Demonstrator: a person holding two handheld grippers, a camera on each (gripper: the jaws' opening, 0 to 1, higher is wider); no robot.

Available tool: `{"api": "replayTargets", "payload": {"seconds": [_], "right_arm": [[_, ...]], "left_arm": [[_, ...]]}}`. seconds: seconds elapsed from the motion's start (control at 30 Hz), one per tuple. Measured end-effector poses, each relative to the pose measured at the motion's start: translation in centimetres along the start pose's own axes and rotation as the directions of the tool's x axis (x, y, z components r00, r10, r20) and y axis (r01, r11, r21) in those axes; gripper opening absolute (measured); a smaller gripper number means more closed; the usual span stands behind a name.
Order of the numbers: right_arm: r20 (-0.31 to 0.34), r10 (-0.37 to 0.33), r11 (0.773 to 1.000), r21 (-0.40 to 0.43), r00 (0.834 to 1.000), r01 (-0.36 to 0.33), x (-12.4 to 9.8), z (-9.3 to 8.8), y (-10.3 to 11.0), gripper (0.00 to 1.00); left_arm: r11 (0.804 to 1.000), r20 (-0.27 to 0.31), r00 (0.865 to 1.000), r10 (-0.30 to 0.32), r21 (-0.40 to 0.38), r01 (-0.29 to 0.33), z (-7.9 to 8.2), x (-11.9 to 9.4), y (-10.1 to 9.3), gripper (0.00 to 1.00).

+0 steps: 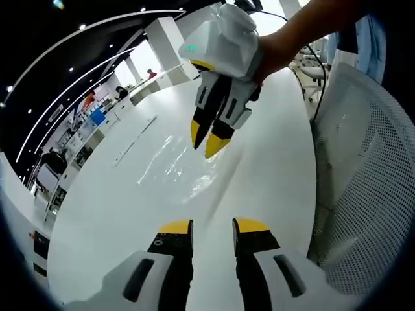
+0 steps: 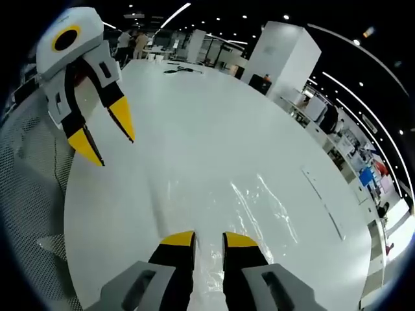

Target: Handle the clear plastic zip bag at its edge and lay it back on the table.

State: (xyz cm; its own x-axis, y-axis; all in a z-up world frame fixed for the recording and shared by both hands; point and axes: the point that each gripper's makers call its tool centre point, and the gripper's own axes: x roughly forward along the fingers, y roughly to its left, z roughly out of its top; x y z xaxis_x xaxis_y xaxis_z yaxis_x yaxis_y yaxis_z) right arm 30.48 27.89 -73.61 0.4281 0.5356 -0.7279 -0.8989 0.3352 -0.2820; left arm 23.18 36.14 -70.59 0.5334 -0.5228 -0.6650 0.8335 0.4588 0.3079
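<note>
Left gripper view: right tool (image 1: 205, 137) nearly closed above bag (image 1: 174, 162); right gripper view: left tool (image 2: 110, 139) open.

A white mesh chair (image 1: 363, 175) (backrest) beside the white table (image 1: 272, 175).

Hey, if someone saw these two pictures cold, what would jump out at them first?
Probably the right gripper, white with yellow-tipped jaws almost closed, poised just above the clear plastic zip bag lying flat on the white table. In the right gripper view, the left gripper hangs open over the table's edge, beside a white mesh chair back.
</note>
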Motion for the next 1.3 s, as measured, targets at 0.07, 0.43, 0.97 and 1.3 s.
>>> {"api": "replayTargets", "payload": {"seconds": [0.07, 0.43, 0.97, 1.3], "right_arm": [[0.000, 0.007, 1.000, 0.016, 1.000, -0.007, 0.1, -0.1, 0.1, 0.18], [0.024, 0.009, 0.999, 0.032, 1.000, -0.009, -0.2, -0.1, 0.5, 0.25], [0.103, -0.029, 0.990, 0.138, 0.994, 0.015, -2.4, 0.6, 0.8, 0.49], [0.162, -0.078, 0.979, 0.200, 0.984, 0.045, -4.7, 0.8, 0.5, 0.63]], "left_arm": [[1.000, -0.003, 1.000, 0.001, -0.001, -0.001, -0.2, 0.0, 0.0, 0.22], [1.000, -0.011, 1.000, 0.006, -0.015, -0.006, -0.5, -0.1, 0.0, 0.25], [0.998, -0.004, 1.000, 0.031, -0.052, -0.031, -0.9, 0.1, 0.6, 0.37], [0.995, 0.011, 0.998, 0.056, -0.084, -0.054, -0.8, 0.2, 1.1, 0.48]]}}
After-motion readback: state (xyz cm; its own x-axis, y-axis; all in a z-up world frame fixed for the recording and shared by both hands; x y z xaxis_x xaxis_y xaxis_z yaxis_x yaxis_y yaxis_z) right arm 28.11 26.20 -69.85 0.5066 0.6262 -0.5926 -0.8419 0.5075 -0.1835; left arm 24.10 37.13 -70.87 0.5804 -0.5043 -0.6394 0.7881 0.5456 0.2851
